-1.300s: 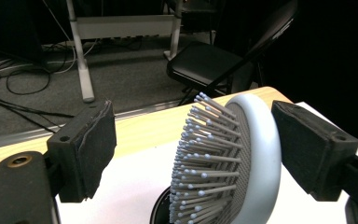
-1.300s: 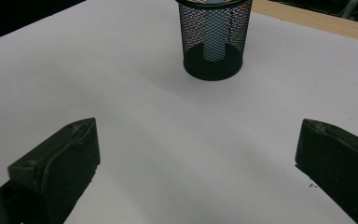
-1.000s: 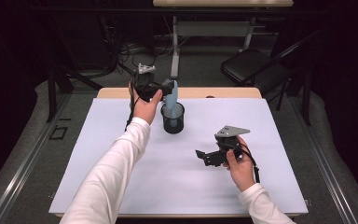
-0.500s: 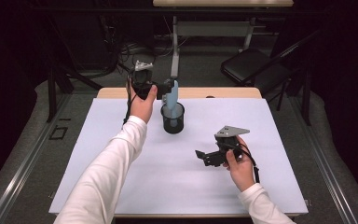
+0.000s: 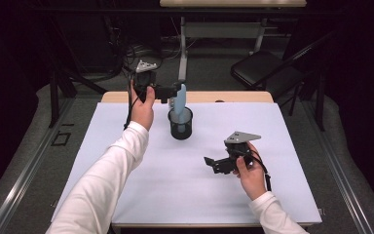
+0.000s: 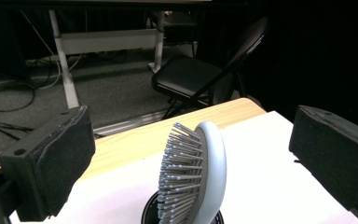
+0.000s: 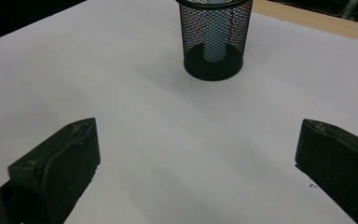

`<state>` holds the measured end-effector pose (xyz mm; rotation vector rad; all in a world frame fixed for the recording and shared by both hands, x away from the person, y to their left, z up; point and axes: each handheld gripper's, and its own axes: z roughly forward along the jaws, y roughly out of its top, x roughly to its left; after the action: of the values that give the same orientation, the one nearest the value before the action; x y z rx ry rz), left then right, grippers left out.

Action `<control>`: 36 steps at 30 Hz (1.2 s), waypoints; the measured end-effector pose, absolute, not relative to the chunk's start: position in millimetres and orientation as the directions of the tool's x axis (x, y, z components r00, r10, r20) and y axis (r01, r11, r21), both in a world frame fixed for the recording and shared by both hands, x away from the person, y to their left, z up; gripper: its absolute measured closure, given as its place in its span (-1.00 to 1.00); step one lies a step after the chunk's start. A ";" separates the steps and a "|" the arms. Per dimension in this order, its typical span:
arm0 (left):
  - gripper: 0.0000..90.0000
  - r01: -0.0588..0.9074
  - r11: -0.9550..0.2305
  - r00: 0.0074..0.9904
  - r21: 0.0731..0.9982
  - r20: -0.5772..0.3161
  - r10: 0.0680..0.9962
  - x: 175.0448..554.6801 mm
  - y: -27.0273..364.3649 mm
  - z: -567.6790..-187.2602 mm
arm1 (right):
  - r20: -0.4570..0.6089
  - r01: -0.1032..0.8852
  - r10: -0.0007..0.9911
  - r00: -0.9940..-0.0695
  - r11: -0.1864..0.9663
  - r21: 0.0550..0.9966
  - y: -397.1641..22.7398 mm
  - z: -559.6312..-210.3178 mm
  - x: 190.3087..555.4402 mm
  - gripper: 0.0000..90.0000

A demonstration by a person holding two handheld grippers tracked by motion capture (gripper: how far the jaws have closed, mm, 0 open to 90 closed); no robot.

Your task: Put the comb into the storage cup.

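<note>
A black folding chair (image 5: pixel 268 68) and loose cables (image 5: pixel 117 51) sit on the floor beyond the table.

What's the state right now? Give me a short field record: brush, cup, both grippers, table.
brush: pale blue hairbrush, standing handle-down in the cup, head leaning above the rim
cup: black mesh cup, upright on the table, far centre
left gripper: open, jaws either side of the brush head, not touching it
right gripper: open, holding nothing, low over the table's near right, aimed toward the cup
table: white top, wooden strip at the far edge
</note>
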<state>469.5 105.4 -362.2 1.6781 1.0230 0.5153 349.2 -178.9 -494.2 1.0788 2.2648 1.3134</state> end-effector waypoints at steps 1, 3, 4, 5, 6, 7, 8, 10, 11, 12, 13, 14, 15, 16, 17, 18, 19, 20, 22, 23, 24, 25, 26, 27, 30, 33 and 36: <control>-0.99 0.373 -0.077 0.543 0.925 -0.150 0.826 468.2 105.7 -360.9 | 0.100 0.451 0.735 -0.670 0.298 0.841 -178.9 -494.2 349.1 -1.00; -0.99 0.367 -0.090 0.542 0.926 -0.134 0.830 465.5 106.5 -358.0 | 0.101 0.453 0.736 -0.670 0.297 0.841 -179.1 -493.9 348.8 -1.00; -0.99 0.366 -0.096 0.546 0.925 -0.130 0.828 464.5 107.2 -356.7 | 0.101 0.453 0.736 -0.670 0.297 0.841 -179.3 -493.8 348.8 -1.00; -0.99 0.369 -0.096 0.550 0.924 -0.134 0.825 463.4 107.8 -355.4 | 0.101 0.453 0.736 -0.669 0.296 0.841 -179.5 -493.7 348.6 -1.00; -0.99 0.370 -0.101 0.552 0.923 -0.131 0.823 462.2 109.1 -354.1 | 0.106 0.456 0.736 -0.669 0.293 0.840 -179.7 -493.3 348.3 -1.00; -0.99 0.371 -0.101 0.551 0.923 -0.132 0.824 460.9 110.1 -352.9 | 0.105 0.453 0.736 -0.669 0.292 0.842 -180.0 -493.3 348.2 -1.00; -0.99 0.373 -0.104 0.553 0.922 -0.131 0.823 459.6 111.2 -351.7 | 0.103 0.452 0.737 -0.668 0.291 0.843 -180.2 -493.0 348.0 -1.00; -0.99 0.374 -0.112 0.556 0.921 -0.126 0.822 457.2 113.6 -349.5 | 0.103 0.449 0.736 -0.669 0.290 0.845 -180.6 -492.6 347.5 -1.00; -0.99 0.376 -0.109 0.559 0.920 -0.132 0.819 455.7 114.6 -348.5 | 0.104 0.448 0.736 -0.669 0.289 0.846 -180.8 -492.3 347.2 -1.00; -0.99 0.379 -0.110 0.563 0.919 -0.134 0.816 454.1 115.5 -347.5 | 0.105 0.449 0.735 -0.670 0.289 0.846 -180.8 -492.0 346.9 -1.00; -0.99 0.378 -0.116 0.567 0.918 -0.131 0.813 452.3 116.4 -346.6 | 0.104 0.448 0.735 -0.671 0.289 0.846 -180.9 -491.7 346.7 -1.00; -0.99 0.377 -0.119 0.574 0.918 -0.131 0.809 450.3 117.3 -345.7 | 0.104 0.447 0.734 -0.671 0.288 0.847 -180.9 -491.4 346.4 -1.00; -0.99 0.378 -0.117 0.579 0.919 -0.136 0.804 448.3 118.1 -344.9 | 0.105 0.447 0.733 -0.672 0.288 0.847 -181.0 -491.2 346.2 -1.00; -0.99 0.381 -0.119 0.584 0.917 -0.138 0.800 446.4 119.1 -344.2 | 0.107 0.447 0.733 -0.672 0.286 0.847 -181.1 -491.1 345.9 -1.00; -0.99 0.383 -0.118 0.590 0.916 -0.144 0.794 444.7 119.8 -343.7 | 0.106 0.446 0.732 -0.673 0.288 0.847 -181.2 -491.1 345.7 -1.00; -0.99 0.384 -0.120 0.598 0.915 -0.148 0.788 443.1 120.5 -343.2 | 0.107 0.446 0.732 -0.673 0.286 0.848 -181.4 -491.0 345.6 -1.00; -0.99 0.383 -0.124 0.602 0.915 -0.146 0.785 441.2 121.2 -342.4 | 0.108 0.446 0.731 -0.673 0.286 0.848 -181.7 -491.0 345.6 -1.00; -0.99 0.381 -0.129 0.605 0.916 -0.141 0.783 439.6 121.8 -341.6 | 0.109 0.447 0.732 -0.673 0.284 0.848 -181.9 -491.0 345.4 -1.00; -0.99 0.377 -0.136 0.614 0.916 -0.137 0.778 437.0 123.1 -340.1 | 0.110 0.448 0.732 -0.672 0.284 0.848 -182.8 -491.1 345.1 -1.00; -0.99 0.375 -0.141 0.617 0.916 -0.133 0.776 436.1 123.6 -339.6 | 0.112 0.450 0.734 -0.670 0.282 0.847 -183.5 -491.1 344.7 -1.00; -0.99 0.378 -0.142 0.617 0.915 -0.135 0.776 435.1 124.2 -339.3 | 0.112 0.452 0.737 -0.667 0.281 0.846 -184.3 -491.1 344.4 -1.00; -0.99 0.378 -0.140 0.619 0.915 -0.137 0.773 434.1 124.9 -339.0 | 0.111 0.453 0.738 -0.666 0.281 0.846 -185.2 -490.9 344.3 -1.00; -0.99 0.377 -0.144 0.624 0.915 -0.136 0.769 433.1 125.8 -338.6 | 0.116 0.455 0.740 -0.662 0.274 0.847 -185.9 -490.6 343.9 -1.00; -0.99 0.379 -0.150 0.626 0.913 -0.134 0.768 431.9 126.7 -338.1 | 0.116 0.453 0.740 -0.662 0.272 0.849 -186.6 -490.3 343.8 -1.00; -0.99 0.369 -0.153 0.626 0.917 -0.123 0.770 427.5 129.5 -336.5 | 0.115 0.450 0.741 -0.661 0.269 0.852 -187.7 -488.8 342.9 -1.00; -0.99 0.366 -0.165 0.622 0.916 -0.109 0.775 424.0 131.3 -335.2 | 0.117 0.449 0.740 -0.662 0.267 0.853 -187.4 -487.9 342.6 -1.00; -0.99 0.373 -0.174 0.631 0.911 -0.111 0.768 421.9 132.5 -334.9 | 0.112 0.446 0.739 -0.664 0.272 0.853 -186.5 -487.8 342.8 -1.00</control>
<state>421.9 132.5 -334.9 1.7824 0.9235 0.4610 342.8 -186.5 -487.8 1.0845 2.2389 1.3452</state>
